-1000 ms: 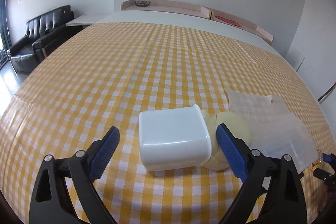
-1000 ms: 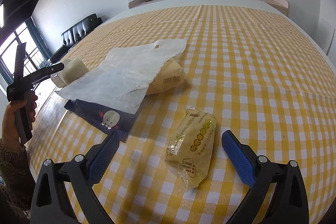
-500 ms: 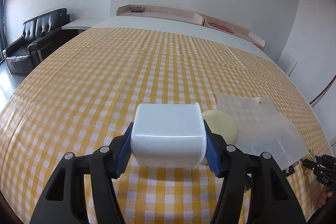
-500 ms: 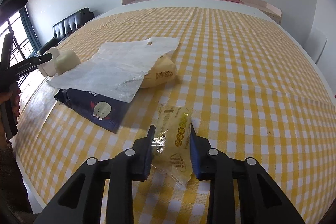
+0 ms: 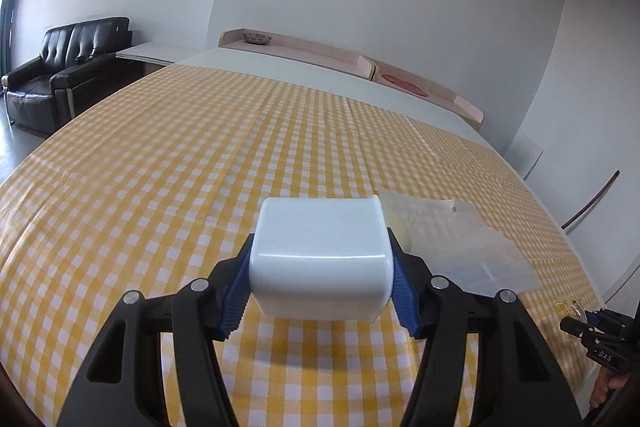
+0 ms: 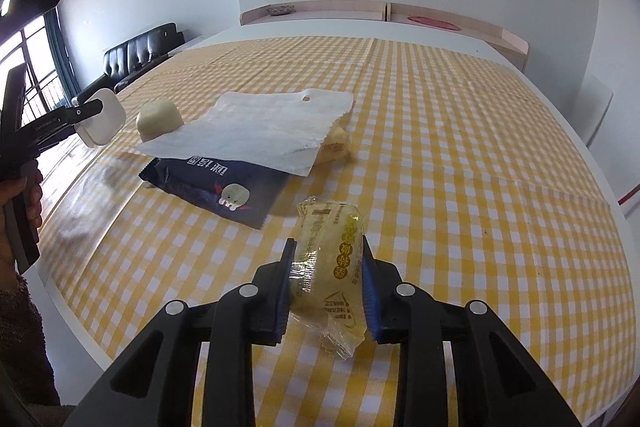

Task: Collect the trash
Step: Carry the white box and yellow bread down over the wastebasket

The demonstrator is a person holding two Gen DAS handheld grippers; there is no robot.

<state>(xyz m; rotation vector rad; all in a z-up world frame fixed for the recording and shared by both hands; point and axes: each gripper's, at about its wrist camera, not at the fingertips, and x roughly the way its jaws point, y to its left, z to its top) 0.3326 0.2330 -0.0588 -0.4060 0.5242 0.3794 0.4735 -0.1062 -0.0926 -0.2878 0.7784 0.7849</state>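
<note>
- Left wrist view: the left hand-held gripper point(image 5: 320, 281) pinches a white, rounded plastic container point(image 5: 322, 259) between its blue ribbed pads, which press on its two sides. The jaws have just been closing, and the container now sits between them, held clear above the desk point(image 5: 168, 163) with its yellow-and-white checked cloth.
- Just right of the container, a pale yellow rounded lump point(image 5: 400, 233) peeks out, partly under a translucent white plastic sheet point(image 5: 456, 241) lying flat on the cloth.
- At the lower right edge the tip of the right hand-held gripper point(image 5: 576, 321) shows, with a bit of yellow wrapper at its end.
- A black leather sofa point(image 5: 64, 67) stands by the wall at far left.
- Right wrist view: the right hand-held gripper point(image 6: 326, 283) is clamped on a clear plastic snack packet with yellow printing point(image 6: 330, 263); the blue pads squeeze its sides. Its jaws have just been closing too, and the packet hangs between them, off the cloth.
- Beyond it on the desk lies a dark navy snack bag with a small white cartoon figure point(image 6: 216, 189), its far edge tucked under the white sheet; a yellowish packet point(image 6: 334, 147) pokes out at the sheet's right corner.
- At left, a person's hand point(image 6: 18, 203) grips the left gripper's handle, the white container raised at its tip near the pale lump.
</note>
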